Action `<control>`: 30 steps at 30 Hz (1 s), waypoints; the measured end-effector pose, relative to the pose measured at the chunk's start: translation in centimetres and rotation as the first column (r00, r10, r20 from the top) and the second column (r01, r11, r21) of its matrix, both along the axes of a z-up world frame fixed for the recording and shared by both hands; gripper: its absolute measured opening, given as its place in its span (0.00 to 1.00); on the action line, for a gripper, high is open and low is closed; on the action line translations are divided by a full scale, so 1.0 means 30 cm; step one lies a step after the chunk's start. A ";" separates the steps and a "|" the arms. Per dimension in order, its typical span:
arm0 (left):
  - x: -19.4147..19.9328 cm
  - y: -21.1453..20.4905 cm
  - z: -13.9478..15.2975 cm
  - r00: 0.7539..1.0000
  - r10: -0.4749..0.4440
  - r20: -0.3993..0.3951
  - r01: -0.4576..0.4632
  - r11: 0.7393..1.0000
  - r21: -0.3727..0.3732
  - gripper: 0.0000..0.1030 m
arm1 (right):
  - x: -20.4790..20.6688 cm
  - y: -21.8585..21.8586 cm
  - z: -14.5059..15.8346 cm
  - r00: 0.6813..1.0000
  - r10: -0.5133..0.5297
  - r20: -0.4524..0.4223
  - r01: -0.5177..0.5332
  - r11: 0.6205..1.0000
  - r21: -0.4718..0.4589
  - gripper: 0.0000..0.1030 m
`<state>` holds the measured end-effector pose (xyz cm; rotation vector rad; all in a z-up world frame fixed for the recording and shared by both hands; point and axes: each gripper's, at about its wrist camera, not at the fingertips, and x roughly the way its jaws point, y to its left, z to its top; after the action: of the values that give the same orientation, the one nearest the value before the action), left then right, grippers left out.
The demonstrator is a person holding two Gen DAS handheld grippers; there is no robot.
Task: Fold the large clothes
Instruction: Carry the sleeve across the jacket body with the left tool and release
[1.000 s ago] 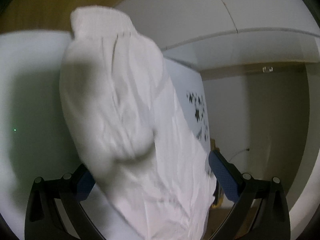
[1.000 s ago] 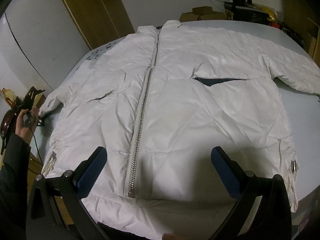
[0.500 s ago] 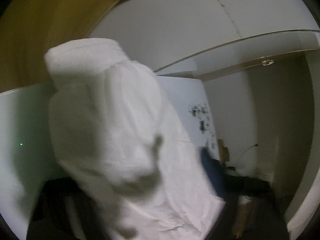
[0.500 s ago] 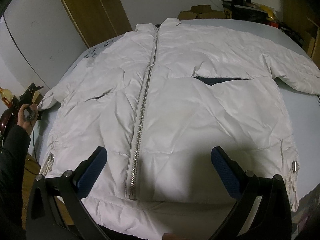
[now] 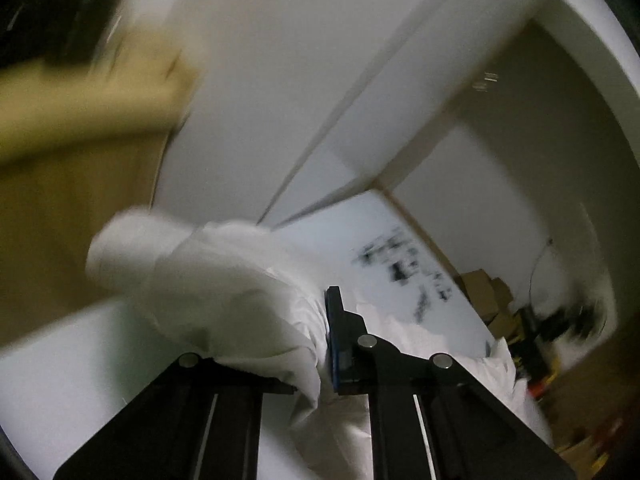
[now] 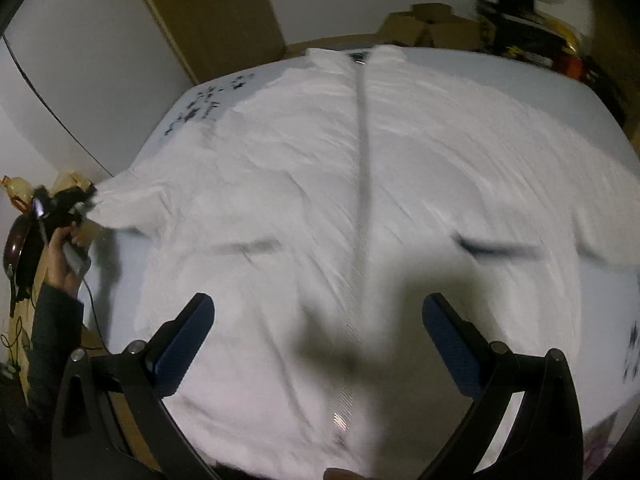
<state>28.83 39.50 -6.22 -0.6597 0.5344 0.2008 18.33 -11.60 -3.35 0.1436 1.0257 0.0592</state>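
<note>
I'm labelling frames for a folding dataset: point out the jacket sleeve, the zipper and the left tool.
jacket sleeve [image 5: 192, 280], left wrist view, cuff end.
zipper [image 6: 362, 184], right wrist view, mid-length.
left tool [image 6: 60, 210], right wrist view, its body.

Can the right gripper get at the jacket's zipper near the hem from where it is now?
Probably yes. The right gripper hangs open over the white jacket, with the zipper running between its jaws and nothing lying on it. The left gripper is off at the sleeve cuff, well clear.
</note>
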 end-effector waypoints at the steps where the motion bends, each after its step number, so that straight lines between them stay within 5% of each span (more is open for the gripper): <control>1: -0.004 -0.025 0.042 1.000 -0.013 0.018 0.012 0.999 0.033 0.09 | 0.088 0.069 0.003 1.000 0.021 -0.001 -0.021 0.999 -0.037 1.00; 4: -0.005 -0.125 0.193 0.995 -0.071 0.071 0.060 0.988 0.142 0.09 | 0.327 0.252 -0.053 0.999 0.038 -0.019 -0.040 0.987 -0.158 1.00; 8: 0.021 -0.289 0.335 0.986 -0.131 0.100 0.107 0.970 0.219 0.09 | 0.606 0.485 -0.268 0.994 0.027 -0.108 -0.058 0.955 -0.292 1.00; 12: -0.016 -0.433 0.431 0.969 -0.217 0.120 0.183 0.952 0.244 0.09 | 0.688 0.615 -0.452 0.977 0.082 -0.198 -0.149 0.924 -0.353 1.00; 14: -0.018 -0.507 0.459 0.962 -0.247 0.117 0.214 0.947 0.241 0.09 | 0.678 0.595 -0.459 0.982 0.102 -0.158 -0.151 0.929 -0.338 1.00; 17: -0.022 -0.633 0.488 0.947 -0.298 0.124 0.259 0.931 0.258 0.09 | 0.620 0.425 -0.398 0.990 0.059 -0.124 -0.082 0.979 -0.188 1.00; 21: 0.018 -0.901 0.486 0.906 -0.413 0.096 0.382 0.893 0.238 0.10 | 0.464 0.049 -0.295 0.993 -0.103 -0.065 0.103 0.995 -0.003 1.00; 26: 0.047 -1.319 0.401 0.843 -0.538 0.016 0.524 0.827 0.204 0.10 | 0.195 -0.476 -0.300 0.931 -0.347 -0.112 0.362 0.919 0.155 1.00; 30: 0.042 -1.691 0.190 0.809 -0.573 -0.132 0.584 0.753 0.303 0.12 | 0.022 -0.762 -0.292 0.868 -0.484 -0.108 0.496 0.846 0.196 1.00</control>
<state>30.10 -11.23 -0.52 -0.1356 0.6940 -0.2886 19.01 -34.45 -12.12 0.6104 1.0091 -0.3037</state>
